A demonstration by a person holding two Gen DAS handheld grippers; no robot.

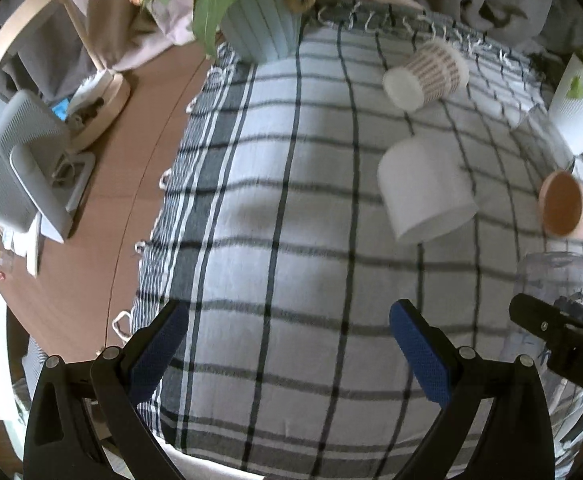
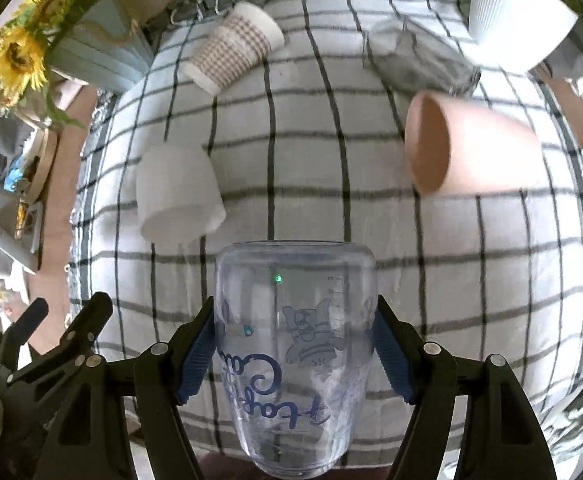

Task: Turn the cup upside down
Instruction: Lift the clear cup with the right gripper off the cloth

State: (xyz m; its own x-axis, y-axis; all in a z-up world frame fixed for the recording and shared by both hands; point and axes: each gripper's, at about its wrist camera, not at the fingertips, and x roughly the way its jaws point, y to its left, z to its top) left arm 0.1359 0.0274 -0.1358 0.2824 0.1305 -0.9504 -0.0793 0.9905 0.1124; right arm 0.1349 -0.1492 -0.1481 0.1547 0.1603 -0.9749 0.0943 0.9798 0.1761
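Note:
A clear plastic cup (image 2: 295, 344) with blue print sits between the fingers of my right gripper (image 2: 293, 356), which is shut on it. Its print reads inverted and its rounded closed end points away from me. It also shows in the left wrist view (image 1: 553, 280) at the right edge, behind the right gripper's black arm. My left gripper (image 1: 287, 344) is open and empty above the checked cloth (image 1: 291, 184).
A white cup (image 2: 177, 192), a patterned paper cup (image 2: 233, 48), a pink cup (image 2: 467, 148) and a glass (image 2: 419, 58) lie on the cloth. A sunflower vase (image 1: 259, 24) and a white pot (image 2: 515, 12) stand at the back. The wooden table edge (image 1: 103, 200) is at the left.

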